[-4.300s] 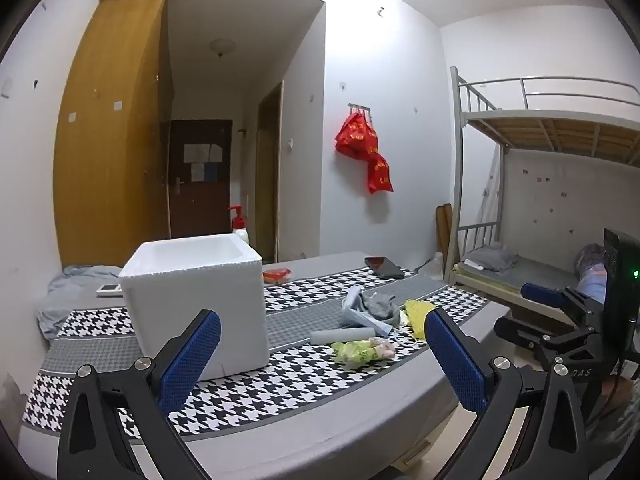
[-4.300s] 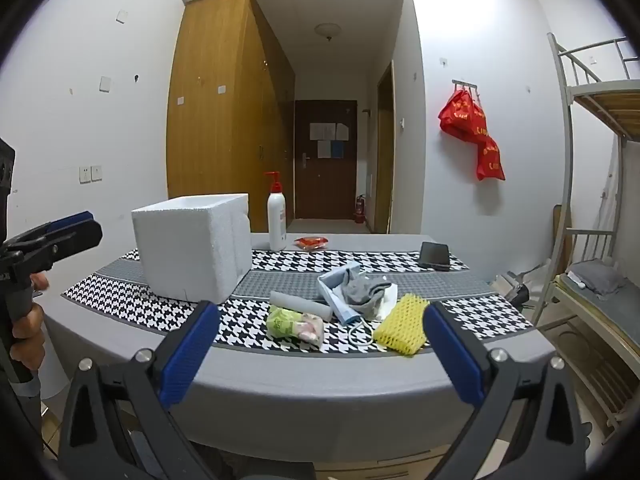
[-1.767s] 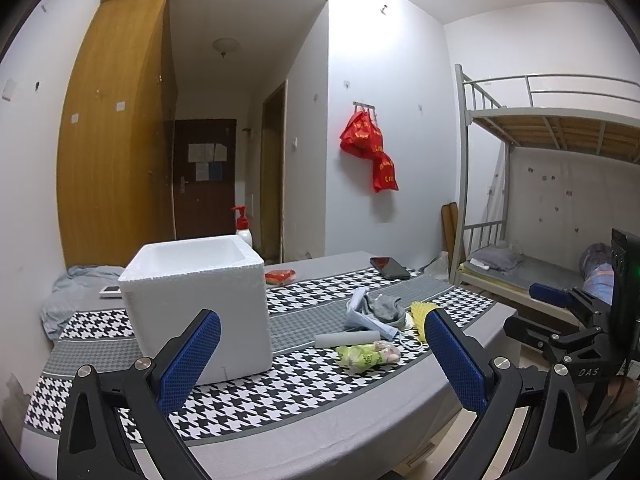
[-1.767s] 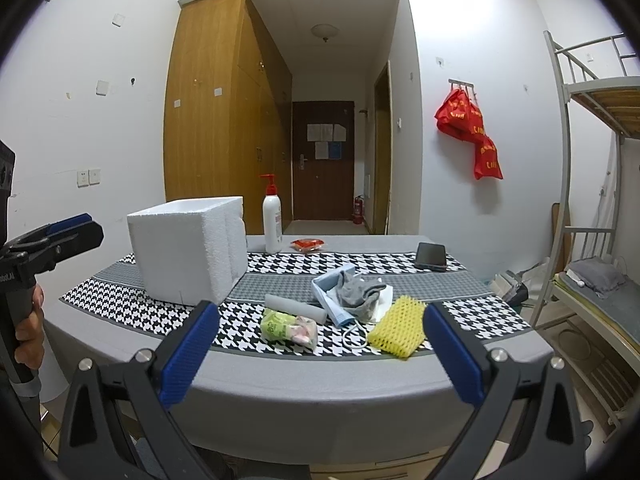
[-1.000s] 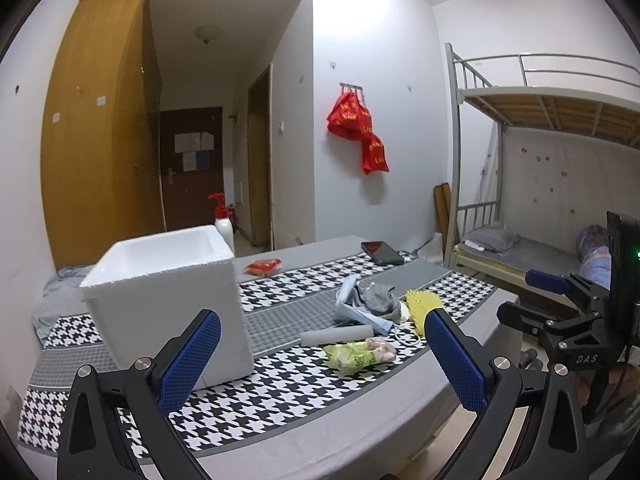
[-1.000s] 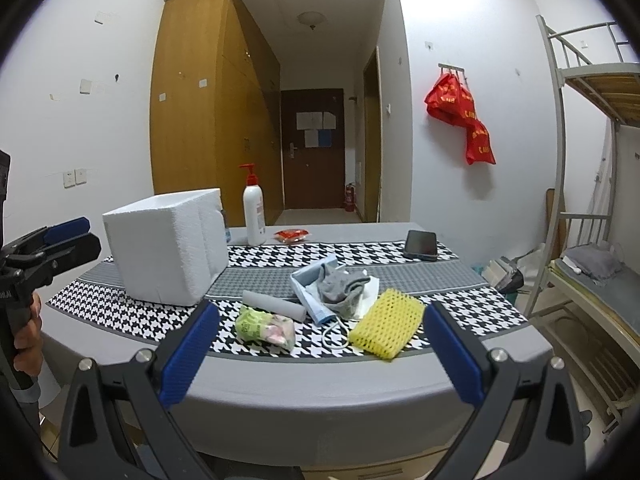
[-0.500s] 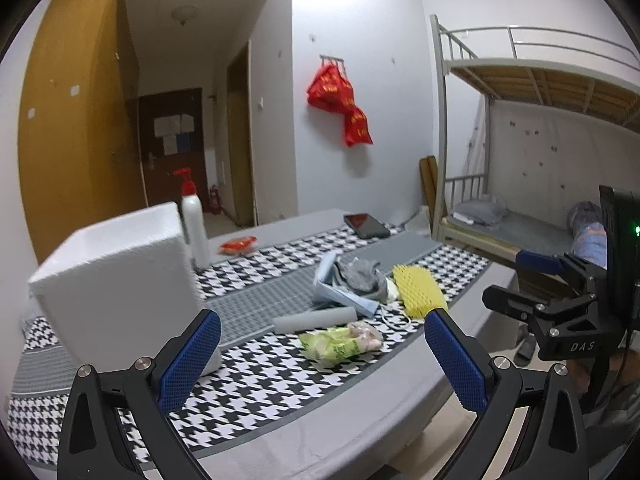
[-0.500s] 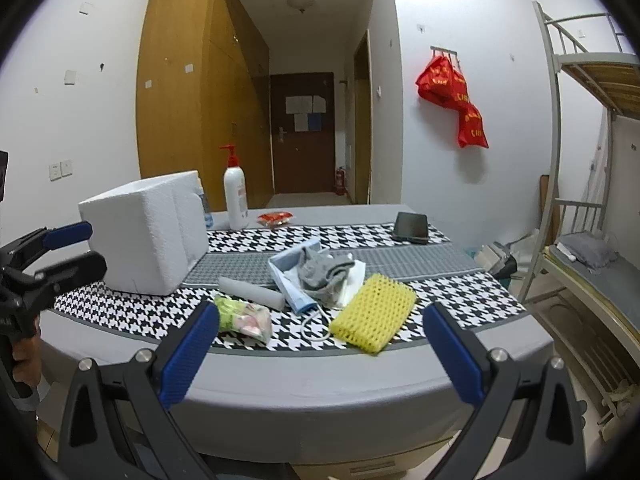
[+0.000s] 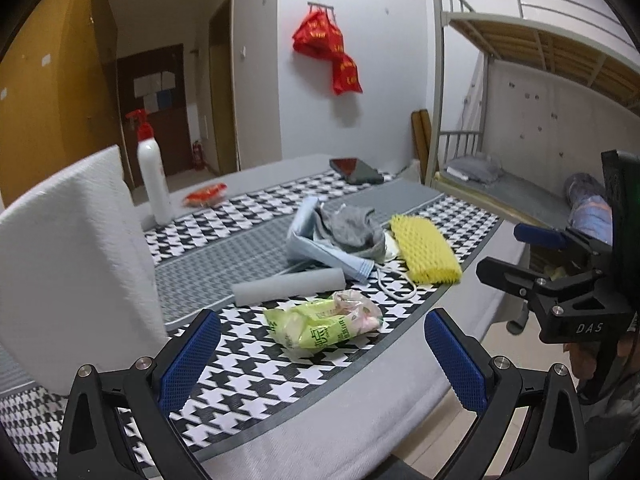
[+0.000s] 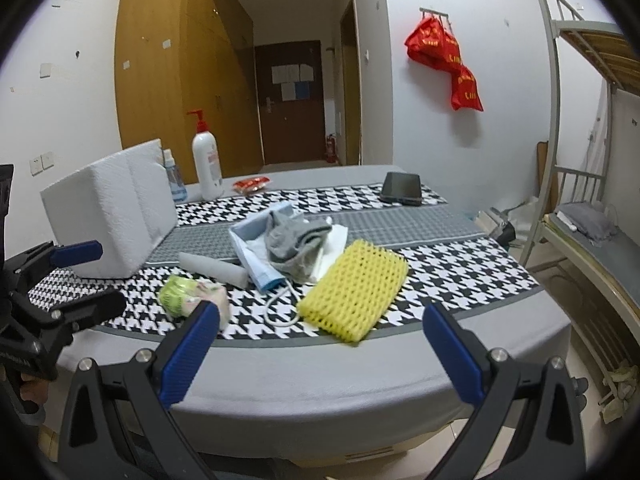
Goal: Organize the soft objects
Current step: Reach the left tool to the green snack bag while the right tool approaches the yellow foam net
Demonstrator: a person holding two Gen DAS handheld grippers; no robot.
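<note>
Several soft things lie on the houndstooth table (image 10: 460, 272): a yellow foam net (image 10: 354, 290) (image 9: 426, 250), a grey sock (image 10: 294, 238) (image 9: 350, 226) on a light blue mask (image 10: 256, 258) (image 9: 320, 248), a grey foam roll (image 9: 288, 286) (image 10: 214, 268) and a green packet (image 9: 320, 326) (image 10: 188, 294). A white foam box (image 9: 68, 276) (image 10: 108, 208) stands at the left. My left gripper (image 9: 322, 364) is open, just short of the green packet. My right gripper (image 10: 320, 360) is open at the table's near edge, in front of the yellow net.
A white pump bottle (image 10: 206, 162), a small spray bottle (image 10: 174, 180), a red packet (image 10: 252, 184) and a dark phone (image 10: 402, 188) sit farther back. A metal bunk bed (image 10: 580, 184) stands to the right. Red bags (image 10: 444, 60) hang on the wall.
Both grippers have moved forward and closer to the table, so the soft things look larger. The left view has swung right, pushing the foam box to its left edge. Both stay open.
</note>
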